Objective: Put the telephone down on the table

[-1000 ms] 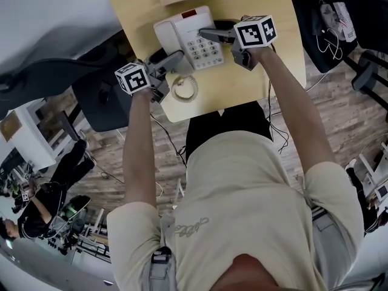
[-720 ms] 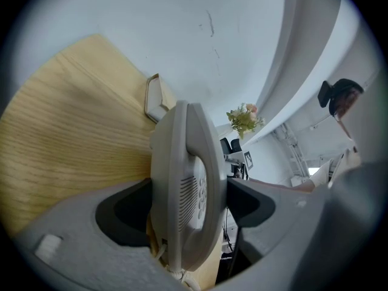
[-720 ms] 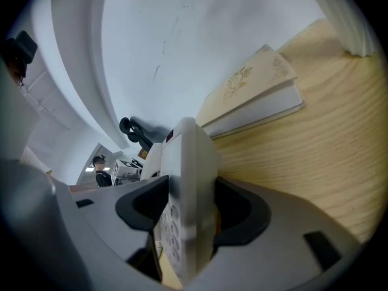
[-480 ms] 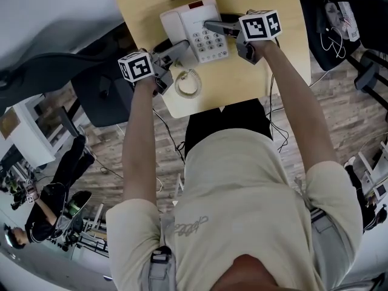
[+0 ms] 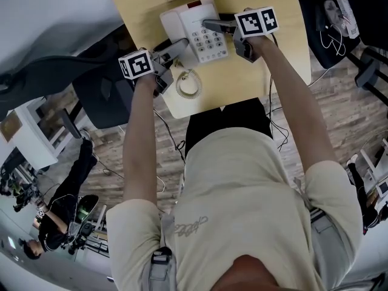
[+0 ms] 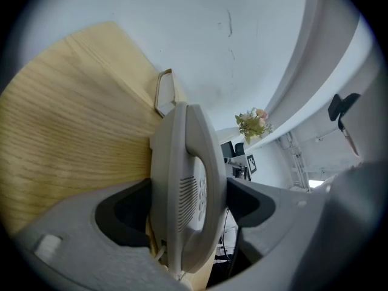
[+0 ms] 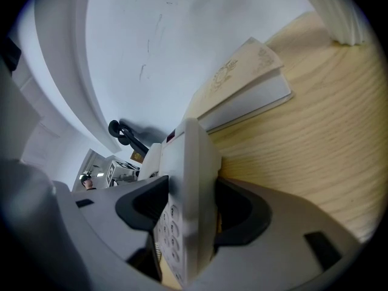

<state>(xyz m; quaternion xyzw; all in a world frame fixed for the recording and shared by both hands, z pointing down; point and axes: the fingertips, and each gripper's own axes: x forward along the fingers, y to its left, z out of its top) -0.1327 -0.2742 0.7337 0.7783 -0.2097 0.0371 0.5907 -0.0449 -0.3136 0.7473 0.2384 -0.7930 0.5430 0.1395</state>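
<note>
The telephone (image 5: 193, 18) is clamped from both sides, by the left gripper (image 5: 183, 42) at its 8 o'clock edge and the right gripper (image 5: 207, 23) at 3 o'clock. It is judged at or just above the table (image 5: 267, 71); release is not yet done.

An office-like workroom is showing: a white desk telephone (image 5: 200, 32) with a coiled cord (image 5: 188, 83) is sitting at a small pale wooden table (image 5: 270, 56), a dark office chair (image 5: 97, 99) is standing just left of it, and loose cables (image 5: 277, 129) are trailing over the grey plank floor (image 5: 345, 102). At the near left, another person (image 5: 57, 217) is appearing among stands and gear (image 5: 79, 235) beside white shelving (image 5: 27, 141)
</note>
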